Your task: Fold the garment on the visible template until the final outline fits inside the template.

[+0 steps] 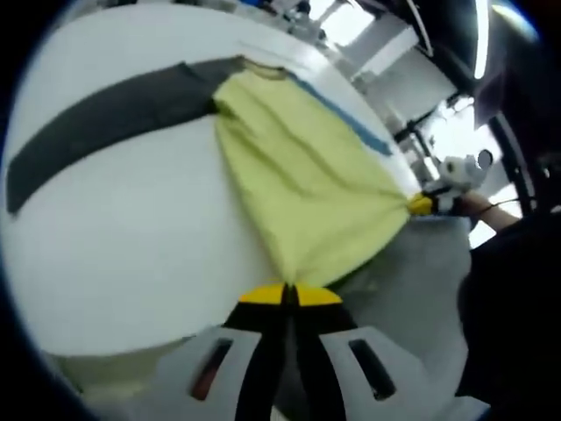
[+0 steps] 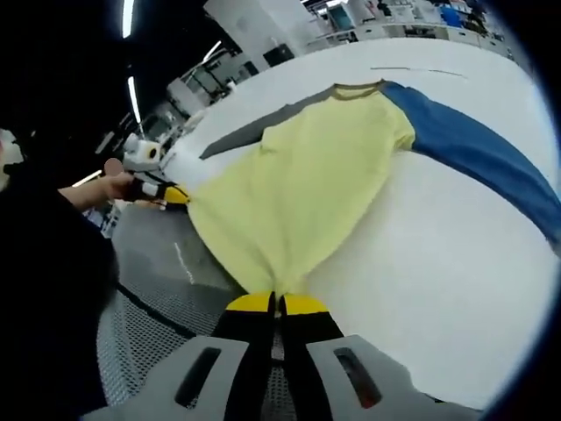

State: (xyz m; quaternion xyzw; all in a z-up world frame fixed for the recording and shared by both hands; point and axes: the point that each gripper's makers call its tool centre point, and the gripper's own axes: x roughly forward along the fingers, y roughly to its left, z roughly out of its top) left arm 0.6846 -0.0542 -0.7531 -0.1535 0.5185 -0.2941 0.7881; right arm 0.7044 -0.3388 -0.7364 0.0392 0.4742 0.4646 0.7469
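Observation:
The garment (image 1: 302, 171) is a yellow shirt with one dark grey sleeve (image 1: 105, 118) and one blue sleeve (image 2: 478, 145). It lies on a white table, its hem end lifted off the edge. My left gripper (image 1: 289, 294) is shut on one hem corner. In the same view the right gripper (image 1: 422, 204) pinches the other corner at the right. In the right gripper view my right gripper (image 2: 277, 303) is shut on its hem corner, with the shirt (image 2: 307, 189) stretching away from it, and the left gripper (image 2: 171, 195) holds the far corner at the left.
The white table (image 1: 131, 254) spreads under the shirt. Past its edge lies grey mesh flooring (image 2: 158, 289). A person's hand (image 2: 96, 189) and dark sleeve show at the left of the right gripper view. Benches and ceiling lights fill the background.

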